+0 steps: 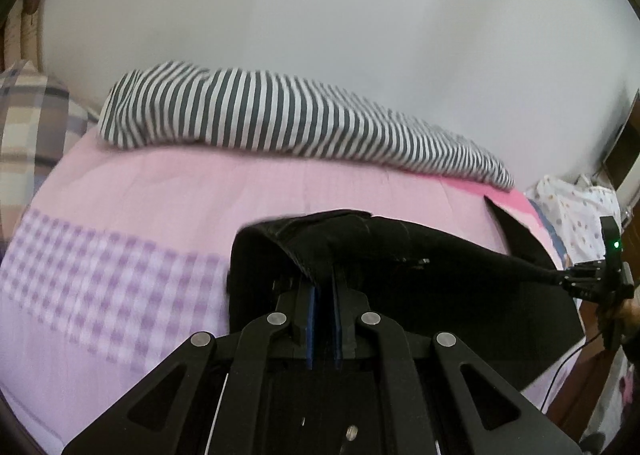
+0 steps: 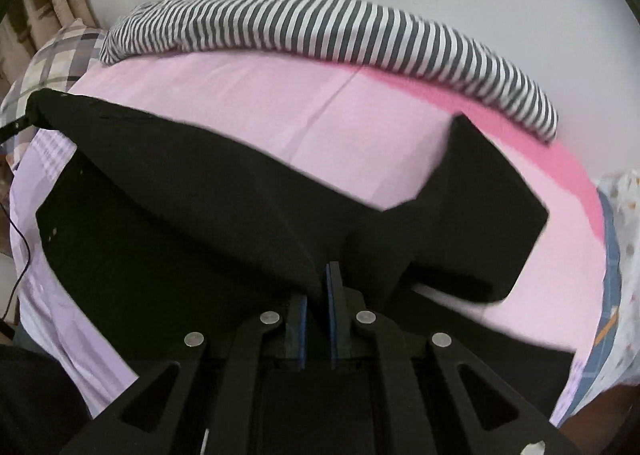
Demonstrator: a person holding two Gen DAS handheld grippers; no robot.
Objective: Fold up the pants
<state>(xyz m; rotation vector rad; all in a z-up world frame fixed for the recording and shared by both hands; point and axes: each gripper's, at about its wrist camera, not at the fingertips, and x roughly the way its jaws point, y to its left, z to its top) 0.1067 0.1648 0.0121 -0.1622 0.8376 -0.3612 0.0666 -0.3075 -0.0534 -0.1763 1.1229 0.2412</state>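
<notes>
Left gripper [image 1: 324, 287] pinched on black pants [image 1: 360, 239], edge draped over its tips | right gripper [image 2: 320, 287] clamped on same pants [image 2: 180, 195], cloth spanning between both above pink bedsheet [image 2: 280, 103] | soft, light, limp; likely sags mid-span | hold corners, keep taut

No readable text, labels, brands or numbers in either wrist view; fabrics show only patterns and the gripper parts are plain black
</notes>
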